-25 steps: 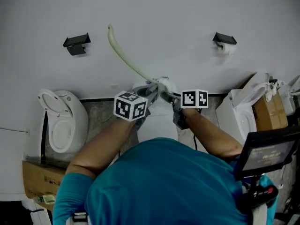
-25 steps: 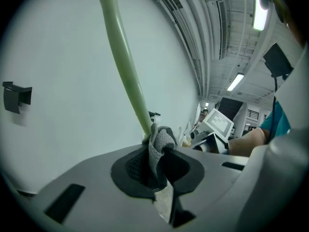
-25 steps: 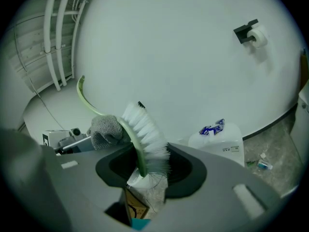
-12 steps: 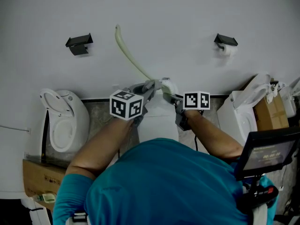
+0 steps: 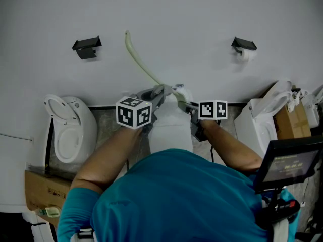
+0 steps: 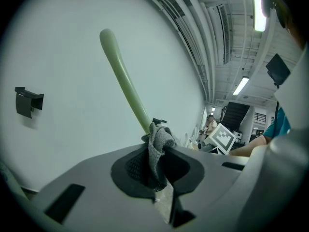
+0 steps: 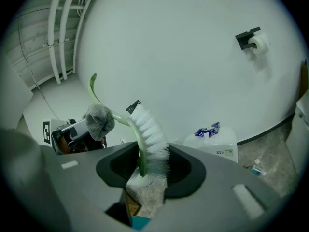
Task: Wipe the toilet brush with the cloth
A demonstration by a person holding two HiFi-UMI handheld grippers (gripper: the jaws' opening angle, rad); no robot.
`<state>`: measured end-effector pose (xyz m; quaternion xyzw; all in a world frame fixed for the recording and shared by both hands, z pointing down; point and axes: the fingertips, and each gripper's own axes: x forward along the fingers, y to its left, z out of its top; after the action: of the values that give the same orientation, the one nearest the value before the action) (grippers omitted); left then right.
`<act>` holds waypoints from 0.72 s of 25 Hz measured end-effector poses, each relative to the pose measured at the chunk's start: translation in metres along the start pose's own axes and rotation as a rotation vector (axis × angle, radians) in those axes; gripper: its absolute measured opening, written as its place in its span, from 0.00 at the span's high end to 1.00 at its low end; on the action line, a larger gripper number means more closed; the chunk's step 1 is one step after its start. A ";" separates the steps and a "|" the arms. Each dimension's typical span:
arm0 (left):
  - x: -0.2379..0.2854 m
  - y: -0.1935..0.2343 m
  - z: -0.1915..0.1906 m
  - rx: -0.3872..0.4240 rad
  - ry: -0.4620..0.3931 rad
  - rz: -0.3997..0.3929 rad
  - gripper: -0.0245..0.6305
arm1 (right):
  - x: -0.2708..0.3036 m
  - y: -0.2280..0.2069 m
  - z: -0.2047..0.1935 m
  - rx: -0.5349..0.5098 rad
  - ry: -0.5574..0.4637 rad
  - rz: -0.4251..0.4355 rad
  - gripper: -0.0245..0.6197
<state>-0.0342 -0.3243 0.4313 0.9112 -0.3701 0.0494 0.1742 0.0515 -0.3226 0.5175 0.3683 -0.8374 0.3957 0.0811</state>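
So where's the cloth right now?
The grey cloth is pinched in the left tongs, pressed against the green handle of the toilet brush near the white wall, mid-picture in the head view. The right tongs hold the bristle end.

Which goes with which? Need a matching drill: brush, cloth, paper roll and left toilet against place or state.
Things:
1. brush
2. cloth
3. paper roll
4. left toilet

Place or state:
A. stands open
B. clamped in right gripper
C. on wall holder
D. clamped in left gripper

Pairs: 1-B, 2-D, 3-C, 4-A
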 end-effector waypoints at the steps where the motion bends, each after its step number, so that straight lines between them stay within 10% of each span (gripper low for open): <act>1: -0.001 0.000 0.000 -0.001 -0.001 0.001 0.90 | 0.000 0.000 0.000 -0.005 -0.001 0.001 0.73; 18: -0.016 0.008 0.006 -0.009 -0.031 0.022 0.90 | -0.005 -0.001 -0.006 -0.046 0.010 0.036 0.73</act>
<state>-0.0515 -0.3210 0.4239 0.9069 -0.3830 0.0356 0.1723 0.0551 -0.3159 0.5197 0.3495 -0.8523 0.3795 0.0865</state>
